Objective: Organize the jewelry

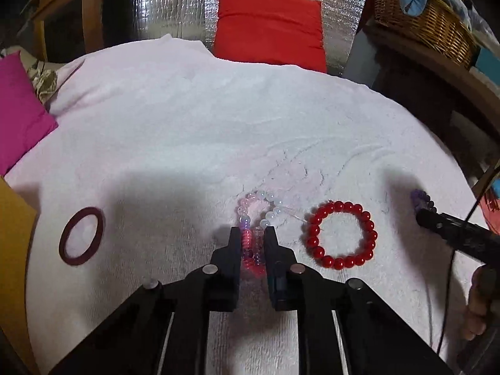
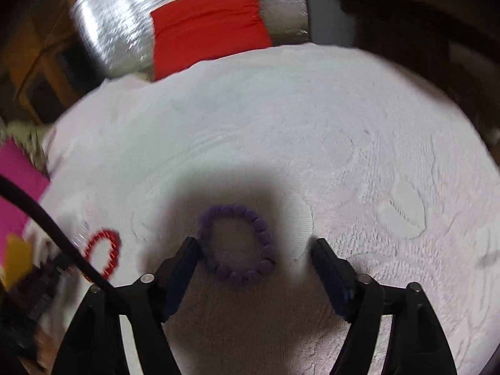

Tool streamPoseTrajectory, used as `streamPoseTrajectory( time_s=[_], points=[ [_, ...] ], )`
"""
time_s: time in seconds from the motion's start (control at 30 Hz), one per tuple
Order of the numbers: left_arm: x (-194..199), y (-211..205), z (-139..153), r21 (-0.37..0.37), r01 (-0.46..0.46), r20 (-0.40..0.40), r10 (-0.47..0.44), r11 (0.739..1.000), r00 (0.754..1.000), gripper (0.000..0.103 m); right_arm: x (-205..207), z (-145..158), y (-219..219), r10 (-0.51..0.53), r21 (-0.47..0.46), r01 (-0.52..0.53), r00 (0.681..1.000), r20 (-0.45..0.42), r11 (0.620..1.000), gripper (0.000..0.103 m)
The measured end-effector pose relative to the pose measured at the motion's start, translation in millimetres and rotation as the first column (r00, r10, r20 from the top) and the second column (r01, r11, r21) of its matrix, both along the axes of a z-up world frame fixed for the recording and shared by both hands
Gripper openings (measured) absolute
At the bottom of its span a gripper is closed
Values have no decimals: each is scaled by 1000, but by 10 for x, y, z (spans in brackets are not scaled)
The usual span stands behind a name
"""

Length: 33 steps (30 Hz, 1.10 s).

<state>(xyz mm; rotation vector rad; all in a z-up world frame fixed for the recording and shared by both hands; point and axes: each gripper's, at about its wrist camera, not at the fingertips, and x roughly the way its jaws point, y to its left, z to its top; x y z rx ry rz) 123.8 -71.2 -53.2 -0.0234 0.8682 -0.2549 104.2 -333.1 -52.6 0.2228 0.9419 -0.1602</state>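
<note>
In the left wrist view my left gripper (image 1: 252, 232) is shut on a translucent pink-and-white bead bracelet (image 1: 261, 207); its far loop rests on the white towel (image 1: 187, 131). A red bead bracelet (image 1: 341, 233) lies just right of it. A dark red ring bangle (image 1: 81, 236) lies at the left. In the right wrist view my right gripper (image 2: 254, 243) is open over the towel (image 2: 312, 125). A purple bead bracelet (image 2: 239, 243) lies between its fingers, against the left finger. The red bracelet (image 2: 104, 254) shows blurred at the left.
A red cushion (image 1: 270, 29) and silver foil sheet (image 1: 175, 3) stand behind the towel. A magenta cushion (image 1: 18, 109) lies at the left. A wicker basket (image 1: 425, 22) sits on a shelf at the right. A black cable (image 2: 53, 228) crosses the right view's left side.
</note>
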Motion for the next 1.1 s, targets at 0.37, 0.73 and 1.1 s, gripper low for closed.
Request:
streamPoseTrajectory(
  time_s=[0.37, 0.73, 1.1],
  points=[
    [-634, 80, 390, 31, 39, 89, -42, 999, 995, 15, -174, 90, -37, 27, 9, -28, 1000, 13, 1000, 10],
    [-1110, 172, 312, 82, 42, 32, -44, 996, 999, 15, -699, 259, 278, 131, 224, -132, 991, 19, 966, 10],
    [-930, 112, 93, 152, 45, -24, -42, 987, 999, 15, -519, 77, 722, 216, 152, -205, 975, -54, 967, 10]
  ],
)
